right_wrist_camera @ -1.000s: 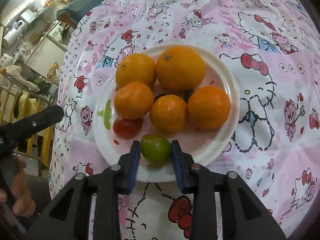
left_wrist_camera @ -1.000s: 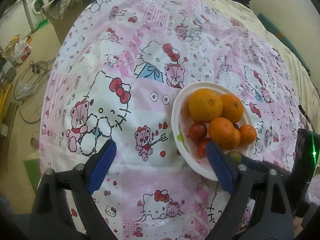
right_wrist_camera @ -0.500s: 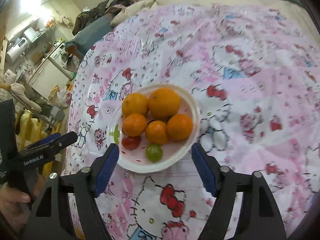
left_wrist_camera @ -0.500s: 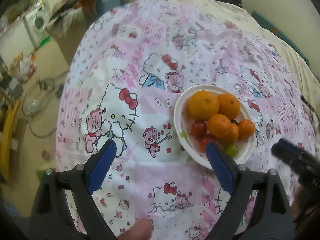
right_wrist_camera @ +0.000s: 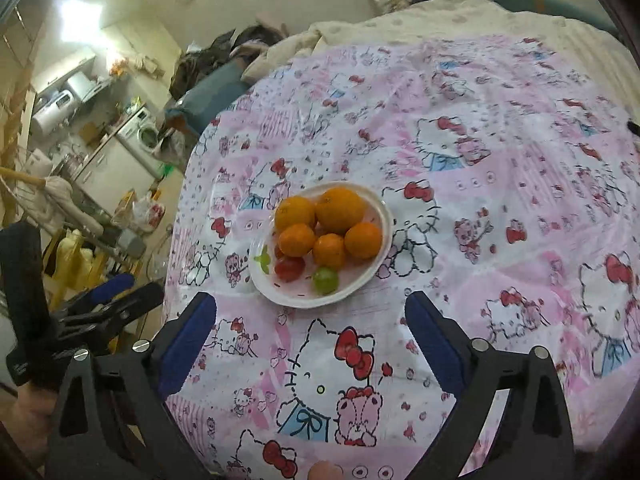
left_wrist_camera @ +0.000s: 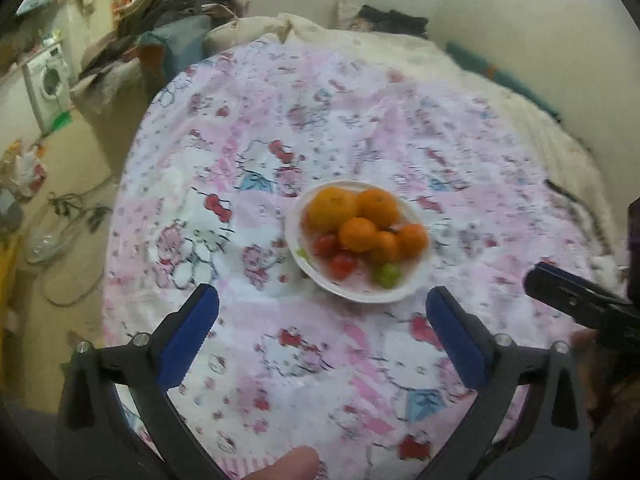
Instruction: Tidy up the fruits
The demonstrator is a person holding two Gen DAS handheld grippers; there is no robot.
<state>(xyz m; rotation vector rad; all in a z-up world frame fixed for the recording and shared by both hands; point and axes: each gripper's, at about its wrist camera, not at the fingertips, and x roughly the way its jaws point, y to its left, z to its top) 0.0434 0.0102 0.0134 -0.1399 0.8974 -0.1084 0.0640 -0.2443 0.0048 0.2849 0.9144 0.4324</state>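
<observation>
A white plate (right_wrist_camera: pixel 376 268) sits on the pink Hello Kitty cloth (right_wrist_camera: pixel 500 208). It holds several oranges (right_wrist_camera: pixel 340 210), two red tomatoes (right_wrist_camera: pixel 289 268) and a green fruit (right_wrist_camera: pixel 325 280). The plate also shows in the left wrist view (left_wrist_camera: pixel 420 276) with the oranges (left_wrist_camera: pixel 358 234) and the green fruit (left_wrist_camera: pixel 387 275). My right gripper (right_wrist_camera: pixel 311 338) is open and empty, pulled back from the plate. My left gripper (left_wrist_camera: pixel 322 334) is open and empty, also back from the plate. Each gripper shows at the edge of the other's view.
The cloth covers a bed with a cream blanket (left_wrist_camera: pixel 460 76) beyond it. Clothes (left_wrist_camera: pixel 168 28) are piled at the far left. A washing machine (left_wrist_camera: pixel 48 80) and floor clutter lie to the left of the bed.
My right gripper let go of the green fruit on the plate, opened wide and drew back. Both grippers have risen and pulled away, so the plate looks smaller.
</observation>
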